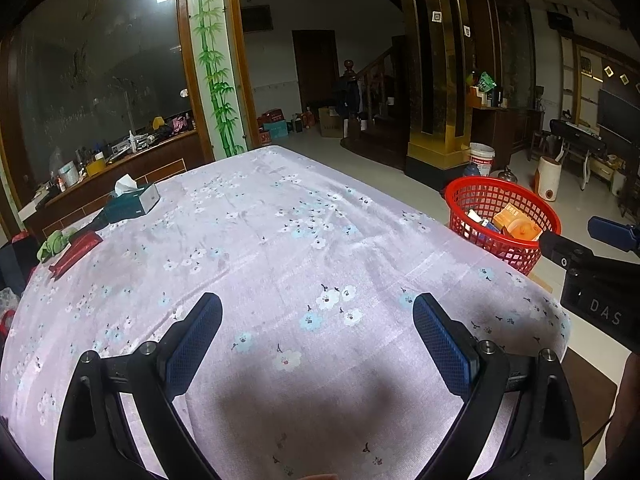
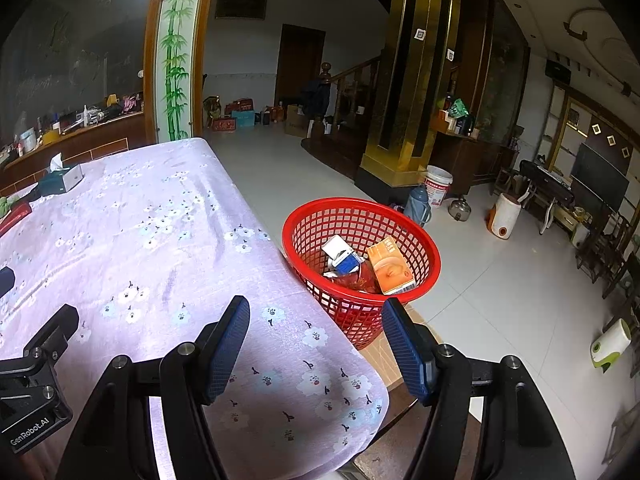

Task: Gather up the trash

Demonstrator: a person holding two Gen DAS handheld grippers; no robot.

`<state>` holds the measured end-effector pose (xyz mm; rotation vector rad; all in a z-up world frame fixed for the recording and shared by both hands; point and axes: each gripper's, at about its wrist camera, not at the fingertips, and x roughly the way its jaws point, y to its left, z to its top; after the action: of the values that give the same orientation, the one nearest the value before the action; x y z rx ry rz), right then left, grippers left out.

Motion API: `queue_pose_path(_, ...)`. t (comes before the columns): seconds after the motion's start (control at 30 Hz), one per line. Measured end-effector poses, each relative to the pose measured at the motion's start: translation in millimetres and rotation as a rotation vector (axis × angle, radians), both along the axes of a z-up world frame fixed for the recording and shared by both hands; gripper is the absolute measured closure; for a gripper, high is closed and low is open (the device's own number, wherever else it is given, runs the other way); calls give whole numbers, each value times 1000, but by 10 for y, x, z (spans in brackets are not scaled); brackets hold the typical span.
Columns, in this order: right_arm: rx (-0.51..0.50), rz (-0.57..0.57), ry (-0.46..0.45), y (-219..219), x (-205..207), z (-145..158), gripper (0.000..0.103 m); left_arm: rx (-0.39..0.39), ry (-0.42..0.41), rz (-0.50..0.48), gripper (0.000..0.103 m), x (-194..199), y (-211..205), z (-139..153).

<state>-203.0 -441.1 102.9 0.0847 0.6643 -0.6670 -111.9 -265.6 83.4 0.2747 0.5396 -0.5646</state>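
Observation:
A red plastic basket (image 2: 416, 248) stands on the floor by the table's right edge; it also shows in the left wrist view (image 1: 460, 196). It holds an orange box (image 2: 389, 266), a blue and white carton (image 2: 342, 258) and other trash. My left gripper (image 1: 318, 328) is open and empty over the near part of the flowered tablecloth (image 1: 280, 240). My right gripper (image 2: 316, 330) is open and empty above the table's right corner, just short of the basket. A red packet (image 1: 76, 252) and a green crumpled thing (image 1: 54, 242) lie at the table's far left.
A teal tissue box (image 1: 134, 202) sits at the table's far left corner. Beyond the basket on the tiled floor are a white bucket (image 2: 438, 186), a flask (image 2: 417, 205), a kettle (image 2: 459, 209) and a white and orange appliance (image 2: 503, 216). A cluttered counter (image 1: 120, 152) runs behind the table.

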Motion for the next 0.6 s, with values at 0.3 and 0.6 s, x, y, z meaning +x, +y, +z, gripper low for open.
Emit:
queue_pose_path(0.3, 0, 1, 7, 19, 24, -35, 30, -2, 5, -2, 8, 4, 6, -6)
queue_pose_path(0.6, -2, 7, 16, 19, 49, -56, 30, -4, 6, -2, 8, -2, 8, -11)
